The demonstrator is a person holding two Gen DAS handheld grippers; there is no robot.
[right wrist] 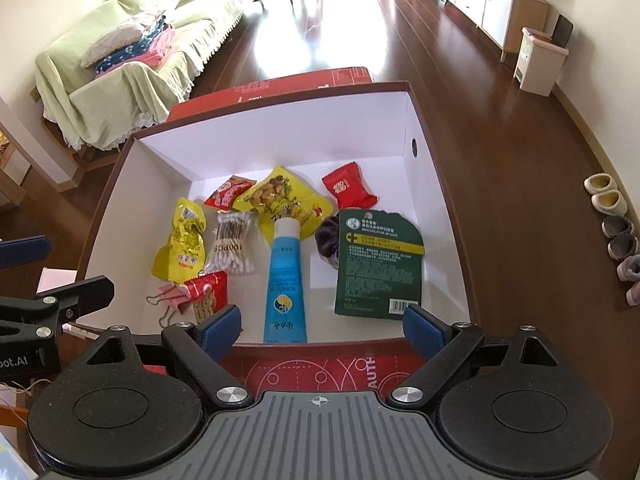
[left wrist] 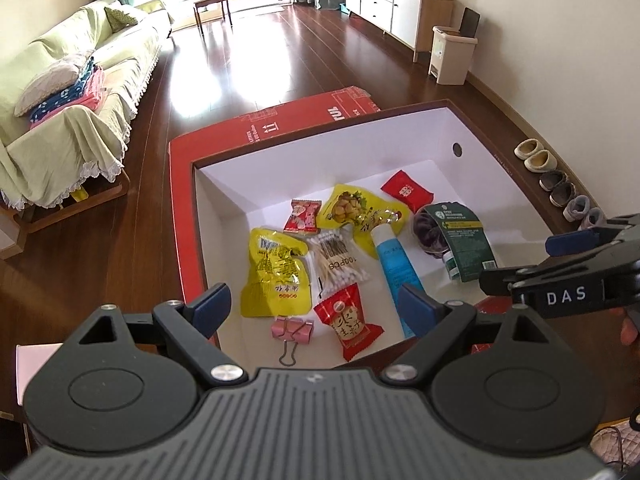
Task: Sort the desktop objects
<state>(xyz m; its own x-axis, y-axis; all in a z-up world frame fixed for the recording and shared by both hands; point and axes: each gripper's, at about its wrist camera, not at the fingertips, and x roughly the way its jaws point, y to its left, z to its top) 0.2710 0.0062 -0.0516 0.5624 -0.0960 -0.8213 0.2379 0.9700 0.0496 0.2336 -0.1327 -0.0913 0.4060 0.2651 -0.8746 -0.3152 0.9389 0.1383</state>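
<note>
Ten or so small items lie mixed in the white box (right wrist: 436, 184): snack packets, cotton swabs (right wrist: 231, 249), blue tube (right wrist: 285, 280), green card (right wrist: 378, 264), pink clip (left wrist: 292, 330) | left gripper (left wrist: 320, 306) wide, empty | right gripper (right wrist: 322, 326) wide, empty | gathered, ungrouped; stage unclear.

Both handheld tools are built alike. The left gripper (left wrist: 316, 310) has a grey ribbed housing with a small crosshair mark at its front edge, flanked by two round black discs. Black linkage arms with triangular cut-outs run forward from silver pivot screws, and each finger ends in a blue pad (left wrist: 212, 306). The right gripper (right wrist: 322, 328) shows the same grey ribbing, black discs, silver screws and blue pads (right wrist: 422, 330). Seen from the side, its black body carries white lettering reading "DAS" (the left one's side shows "bot.AI", partly cut off).
</note>
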